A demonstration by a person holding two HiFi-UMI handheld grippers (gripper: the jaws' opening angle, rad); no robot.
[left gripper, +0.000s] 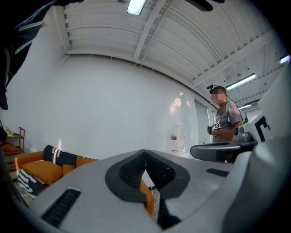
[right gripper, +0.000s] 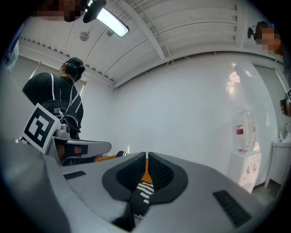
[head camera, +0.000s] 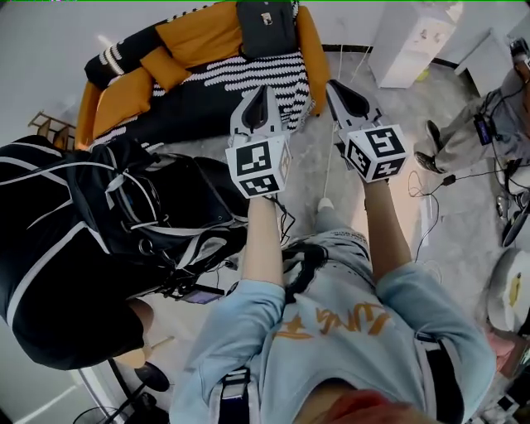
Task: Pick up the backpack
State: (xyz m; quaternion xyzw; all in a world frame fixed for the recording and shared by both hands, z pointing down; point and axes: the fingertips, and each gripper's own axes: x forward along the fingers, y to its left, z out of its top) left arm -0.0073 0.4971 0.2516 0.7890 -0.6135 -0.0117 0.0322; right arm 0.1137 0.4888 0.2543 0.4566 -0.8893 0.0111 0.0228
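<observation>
The backpack (head camera: 265, 25) on the orange sofa (head camera: 199, 37) runs off the head view's top edge, part of it out of sight. The left gripper (head camera: 258, 98) covers some of the sofa's striped throw (head camera: 240, 76). The person in black (head camera: 50, 248) is cut by the left edge, and the seated person (head camera: 468, 137) at right shows only legs. In its own view the right gripper (right gripper: 146, 157), jaws pressed together, leaves just a sliver of orange and stripes visible. The label on the water dispenser (right gripper: 245, 136) is too small to read
</observation>
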